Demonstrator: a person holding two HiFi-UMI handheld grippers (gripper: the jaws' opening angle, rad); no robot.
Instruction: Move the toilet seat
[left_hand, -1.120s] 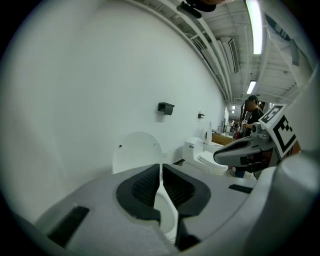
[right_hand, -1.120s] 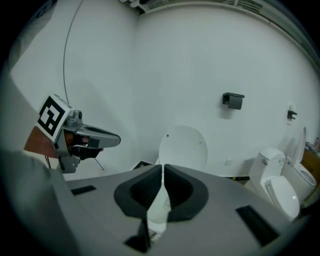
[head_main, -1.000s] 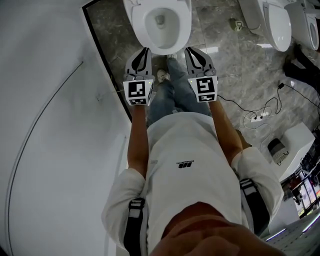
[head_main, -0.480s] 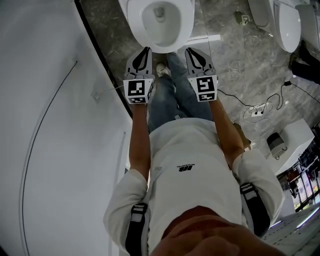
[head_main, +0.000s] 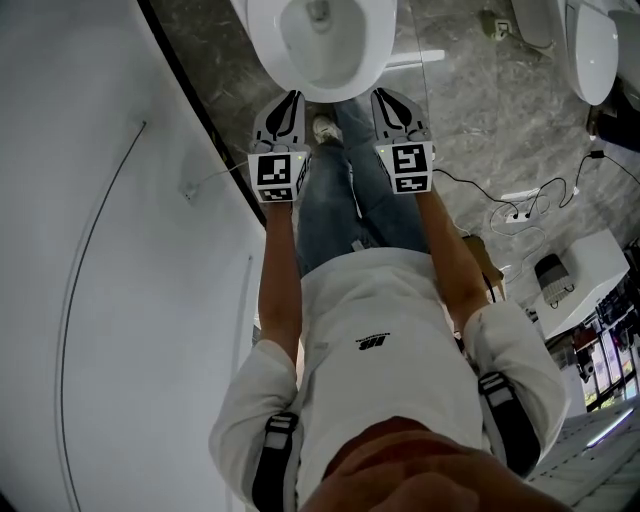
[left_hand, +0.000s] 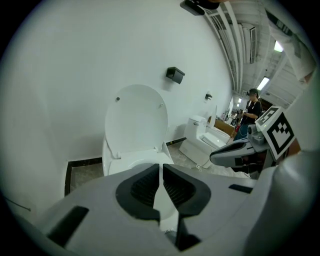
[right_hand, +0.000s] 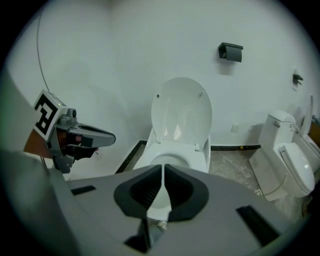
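We're standing square in front of the toilet (head_main: 372, 48), its bowl straight ahead at 12 o'clock. The left tongs (head_main: 289, 100) sit at 11 o'clock and the right tongs (head_main: 386, 97) at 1 o'clock, side by side, both short of the bowl's front rim and touching nothing. Look down each pair: both are closed, dark pads tip to tip, nothing between them.

And the toilet seat (right_hand: 181, 112)? In the right gripper view it's up, standing at 12 o'clock above the bowl and leaning back toward the white wall (right_hand: 125, 60). Whether ring and cover are both lifted we can't tell. A small black holder (right_hand: 230, 51) hangs on that wall at 1 o'clock from the seat.

Down on the grey marble floor (head_main: 470, 110), a second toilet (head_main: 592, 50) stands at 2 o'clock, and a power strip with loose cables (head_main: 520, 213) lies at 3 o'clock. The wall fills everything from 7 to 10 o'clock.
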